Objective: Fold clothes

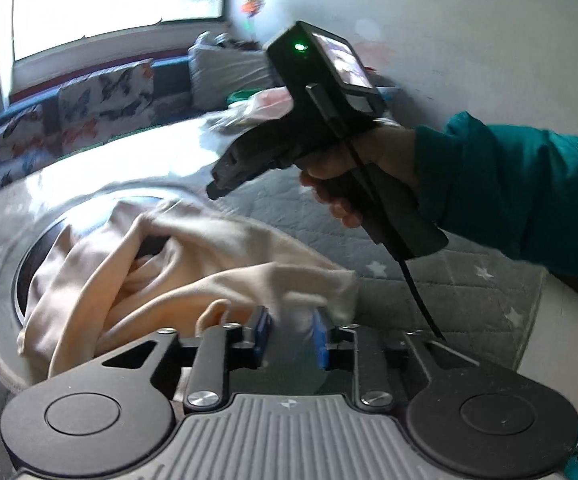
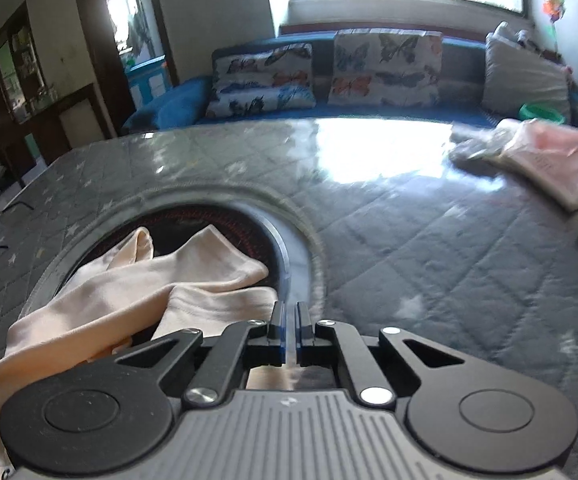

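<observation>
A cream garment (image 1: 161,264) lies crumpled over the round opening in the grey quilted table (image 1: 429,280). My left gripper (image 1: 291,328) is shut on a corner of the garment, the cloth bunched between its blue pads. The garment also shows in the right wrist view (image 2: 137,292), draped to the lower left. My right gripper (image 2: 290,320) is shut and empty, beside the garment's edge. In the left wrist view the right gripper (image 1: 219,188) is held up above the table by a hand in a teal sleeve.
A round dark inset (image 2: 225,224) with a metal rim sits in the table. A pile of pink and grey clothes (image 2: 529,160) lies at the far right. A blue sofa with butterfly cushions (image 2: 329,72) stands behind the table.
</observation>
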Tool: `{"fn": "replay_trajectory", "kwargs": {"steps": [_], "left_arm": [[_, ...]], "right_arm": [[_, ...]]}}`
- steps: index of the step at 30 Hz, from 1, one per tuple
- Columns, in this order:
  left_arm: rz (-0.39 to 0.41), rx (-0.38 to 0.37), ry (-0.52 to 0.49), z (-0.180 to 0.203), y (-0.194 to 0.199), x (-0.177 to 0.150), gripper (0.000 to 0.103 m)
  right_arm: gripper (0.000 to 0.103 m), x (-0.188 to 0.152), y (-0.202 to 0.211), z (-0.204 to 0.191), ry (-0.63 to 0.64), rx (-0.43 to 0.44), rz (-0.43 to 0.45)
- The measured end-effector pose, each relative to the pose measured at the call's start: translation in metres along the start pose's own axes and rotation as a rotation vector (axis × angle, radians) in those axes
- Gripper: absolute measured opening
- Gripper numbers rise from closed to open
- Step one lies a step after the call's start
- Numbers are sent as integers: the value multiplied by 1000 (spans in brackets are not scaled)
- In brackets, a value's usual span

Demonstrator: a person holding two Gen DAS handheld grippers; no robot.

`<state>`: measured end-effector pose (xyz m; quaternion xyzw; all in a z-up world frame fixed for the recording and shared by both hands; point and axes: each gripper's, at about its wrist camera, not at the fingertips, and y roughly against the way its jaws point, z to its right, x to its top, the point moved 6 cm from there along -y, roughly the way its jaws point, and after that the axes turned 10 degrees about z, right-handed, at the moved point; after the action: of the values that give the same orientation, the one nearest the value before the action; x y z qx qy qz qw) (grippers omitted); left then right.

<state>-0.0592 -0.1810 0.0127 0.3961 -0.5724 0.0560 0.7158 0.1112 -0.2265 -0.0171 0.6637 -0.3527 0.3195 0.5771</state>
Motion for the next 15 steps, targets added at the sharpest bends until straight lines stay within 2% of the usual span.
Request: {"fn": "replay_trajectory", "kwargs": {"steps": [5, 7, 9, 11, 15], "left_arm": [[-3, -3, -110, 19, -10, -1, 34], [3, 30, -154, 22, -8, 1, 36], [39, 43, -154, 20, 1, 6, 45], [46, 29, -153, 20, 7, 7, 45], [46, 15, -248, 34, 6, 5, 45]], "right_arm": [[3, 9, 28, 14, 10, -39, 53], [3, 11, 39, 20, 11, -51, 60], [3, 9, 43, 22, 19, -53, 50], [3, 5, 43, 22, 28, -47, 31], [9, 0, 34, 20, 0, -21, 9]]}}
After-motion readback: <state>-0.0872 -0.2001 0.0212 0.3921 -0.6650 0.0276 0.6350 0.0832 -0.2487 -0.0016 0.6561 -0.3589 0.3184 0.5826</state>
